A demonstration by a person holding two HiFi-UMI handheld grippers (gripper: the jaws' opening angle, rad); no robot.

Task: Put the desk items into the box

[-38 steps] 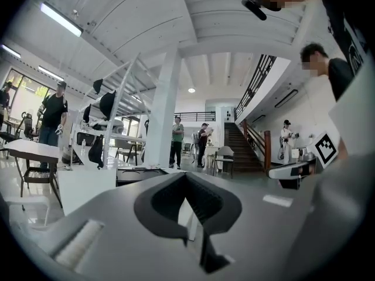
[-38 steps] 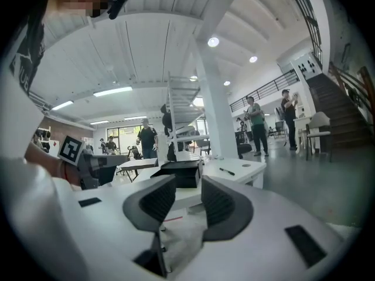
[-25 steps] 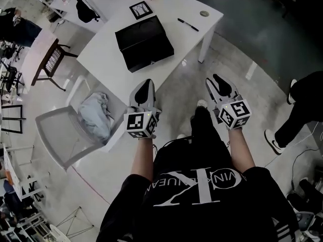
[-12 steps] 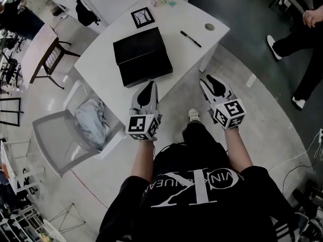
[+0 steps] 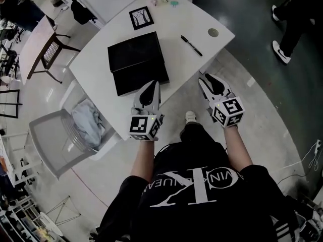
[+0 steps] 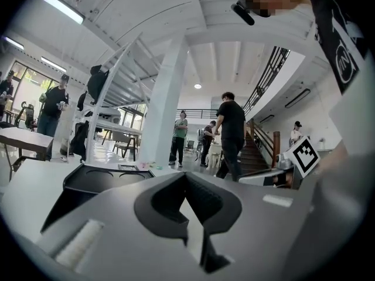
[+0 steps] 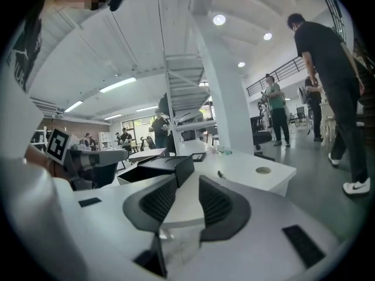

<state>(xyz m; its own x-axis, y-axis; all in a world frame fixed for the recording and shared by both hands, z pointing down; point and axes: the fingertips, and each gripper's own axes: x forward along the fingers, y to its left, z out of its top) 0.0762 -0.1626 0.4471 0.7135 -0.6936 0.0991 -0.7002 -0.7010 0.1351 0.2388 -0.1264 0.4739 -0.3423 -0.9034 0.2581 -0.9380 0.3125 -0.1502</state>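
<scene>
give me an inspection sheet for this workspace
surface: white table, round hole near right corner
job's things: black box, open; pen right of it; small frame beyond it
clutter: small coloured bits at far edge
grippers: left gripper jaws together, empty; right gripper jaws apart, empty
cables: one cable on floor, right
surroundings: chair with cloth, left; person's legs, upper right

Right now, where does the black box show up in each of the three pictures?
Head view: the black box lies at upper centre, lid open.
Left gripper view: low on the left side, seen side-on.
Right gripper view: just left of centre, lid raised.
Shared landmark: the white table on which it sits, in all three views.
</scene>
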